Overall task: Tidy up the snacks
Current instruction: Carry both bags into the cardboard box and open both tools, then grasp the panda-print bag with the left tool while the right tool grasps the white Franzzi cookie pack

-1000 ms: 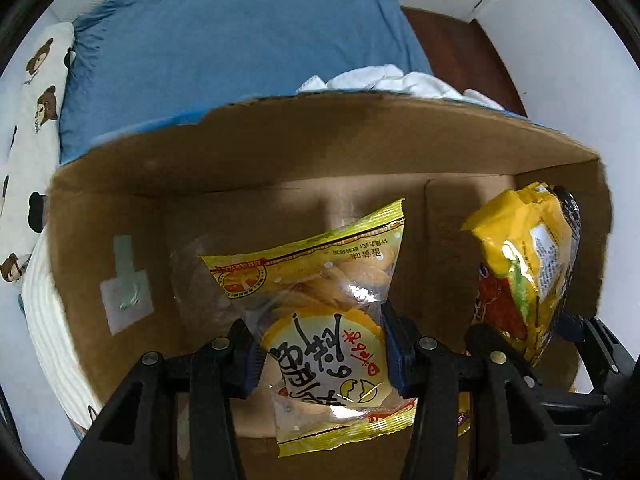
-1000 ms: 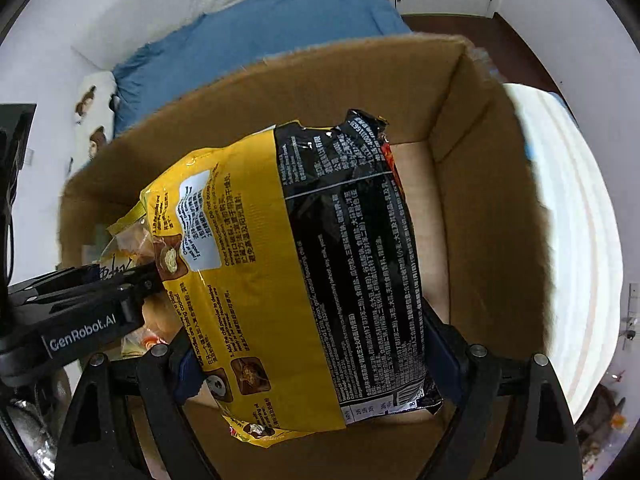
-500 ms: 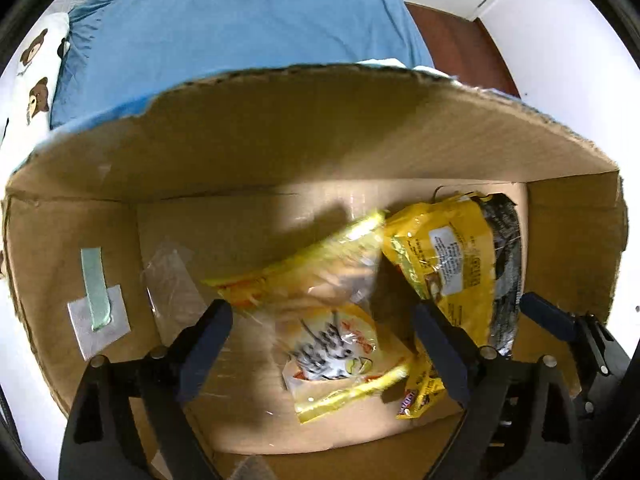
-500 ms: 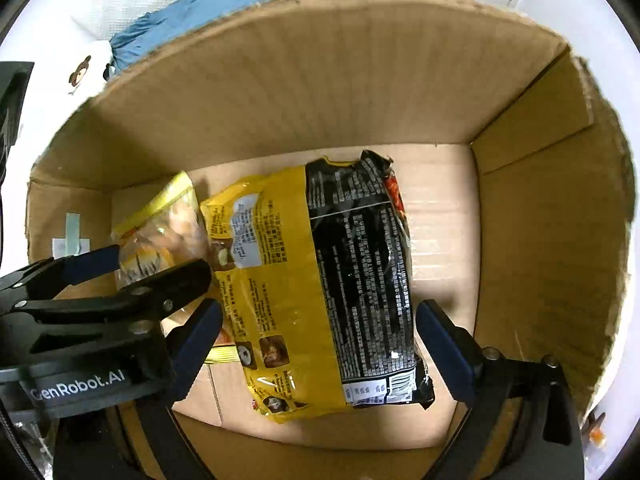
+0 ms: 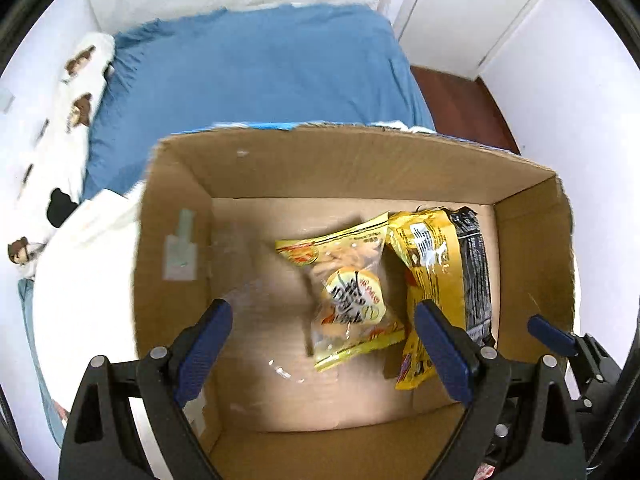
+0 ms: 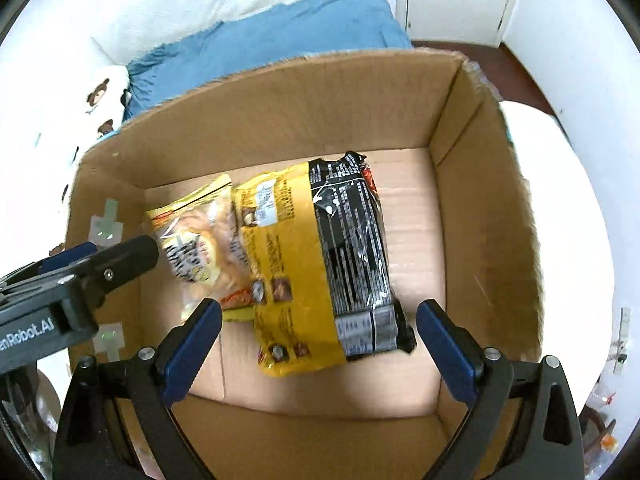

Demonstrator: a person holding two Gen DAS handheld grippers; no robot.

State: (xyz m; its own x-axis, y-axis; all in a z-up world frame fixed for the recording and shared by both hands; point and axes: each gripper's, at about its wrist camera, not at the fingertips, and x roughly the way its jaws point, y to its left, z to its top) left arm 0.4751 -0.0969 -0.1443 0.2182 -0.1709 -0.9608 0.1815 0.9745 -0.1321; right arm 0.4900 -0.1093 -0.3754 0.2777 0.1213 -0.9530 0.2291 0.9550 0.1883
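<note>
In cardboard box [image 6: 280,112]: two snack bags [image 6: 320,264] flat; both grippers' jaws wide, empty.

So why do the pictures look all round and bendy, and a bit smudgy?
Left wrist view: the fisheye lens bows the cardboard box edges, and the clear yellow snack bag is smeared by motion blur. Right wrist view: same rounded warping with dark corners, sharper, with white glare streaks on the yellow and black snack bag and washed-out white bedding beside the box.
</note>
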